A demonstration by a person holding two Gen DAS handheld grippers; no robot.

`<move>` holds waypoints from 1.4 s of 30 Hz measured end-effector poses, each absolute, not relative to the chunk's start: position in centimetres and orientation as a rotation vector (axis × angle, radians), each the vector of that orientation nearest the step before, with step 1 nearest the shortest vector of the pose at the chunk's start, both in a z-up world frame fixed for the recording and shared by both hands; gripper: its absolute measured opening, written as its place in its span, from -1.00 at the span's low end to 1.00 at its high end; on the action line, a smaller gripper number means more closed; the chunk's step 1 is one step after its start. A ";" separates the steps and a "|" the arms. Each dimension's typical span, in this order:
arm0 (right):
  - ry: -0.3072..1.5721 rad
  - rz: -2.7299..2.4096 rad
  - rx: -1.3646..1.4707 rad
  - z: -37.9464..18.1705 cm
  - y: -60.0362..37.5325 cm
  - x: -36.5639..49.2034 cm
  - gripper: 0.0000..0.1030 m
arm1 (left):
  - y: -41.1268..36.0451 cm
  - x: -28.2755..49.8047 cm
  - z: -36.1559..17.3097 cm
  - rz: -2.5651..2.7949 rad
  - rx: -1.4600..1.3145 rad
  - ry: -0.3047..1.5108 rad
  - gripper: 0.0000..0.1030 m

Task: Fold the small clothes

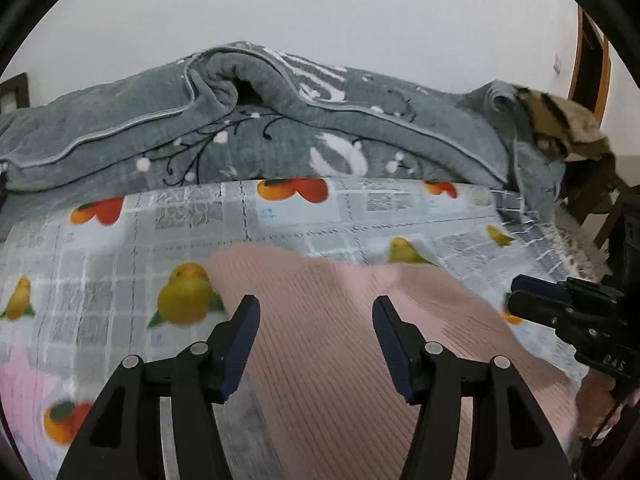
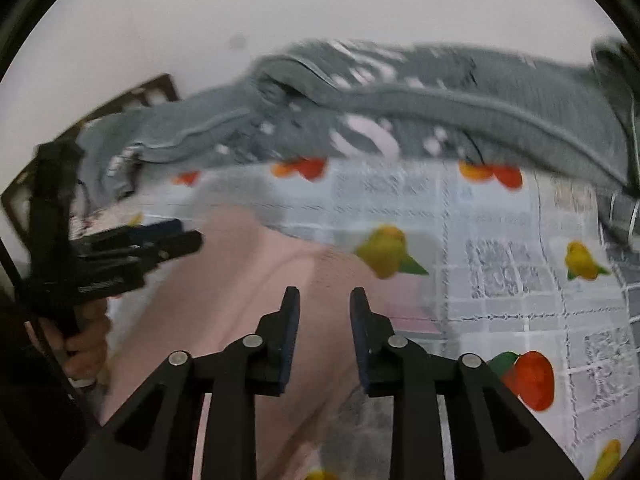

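A pink ribbed knit garment [image 1: 320,340] lies spread on the printed bedsheet [image 1: 120,248]. My left gripper [image 1: 316,312] hovers just above it, jaws wide open and empty. My right gripper [image 2: 325,300] is over the garment's right part [image 2: 248,292], jaws partly open with nothing between them. The right gripper also shows at the right edge of the left wrist view [image 1: 520,300], and the left gripper shows at the left of the right wrist view [image 2: 188,236]. The right wrist view is motion-blurred.
A rumpled grey blanket [image 1: 280,120] lies along the far side of the bed against a white wall. A brown patterned cloth [image 1: 560,128] hangs over a dark chair at the right. A pale pink item [image 1: 24,384] lies at the left edge.
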State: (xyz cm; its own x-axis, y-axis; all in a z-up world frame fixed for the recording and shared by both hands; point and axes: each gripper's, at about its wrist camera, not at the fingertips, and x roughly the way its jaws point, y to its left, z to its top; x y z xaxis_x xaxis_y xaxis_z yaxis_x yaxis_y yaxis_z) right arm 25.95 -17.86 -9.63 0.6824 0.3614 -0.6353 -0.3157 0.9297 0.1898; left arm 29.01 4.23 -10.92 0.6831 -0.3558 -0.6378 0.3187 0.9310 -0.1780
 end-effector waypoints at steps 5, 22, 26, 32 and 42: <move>0.725 0.416 -0.041 -11.2 -14.9 23.2 -0.47 | 3.4 25.4 -12.5 -0.368 -0.020 0.766 0.10; 0.771 0.186 -0.084 -15.3 -14.5 24.6 -0.53 | 2.6 26.0 -16.0 -0.296 -0.004 0.767 0.34; 0.786 0.163 -0.066 -15.1 -14.5 26.1 -0.53 | 2.3 28.1 -15.4 -0.289 0.019 0.769 0.32; 0.777 0.229 0.031 -12.9 -16.7 24.0 -0.46 | 3.1 26.2 -13.7 -0.310 0.000 0.769 0.28; 0.814 0.199 0.035 -15.0 -18.6 18.6 -0.44 | 2.1 21.1 -13.3 -0.307 -0.006 0.797 0.27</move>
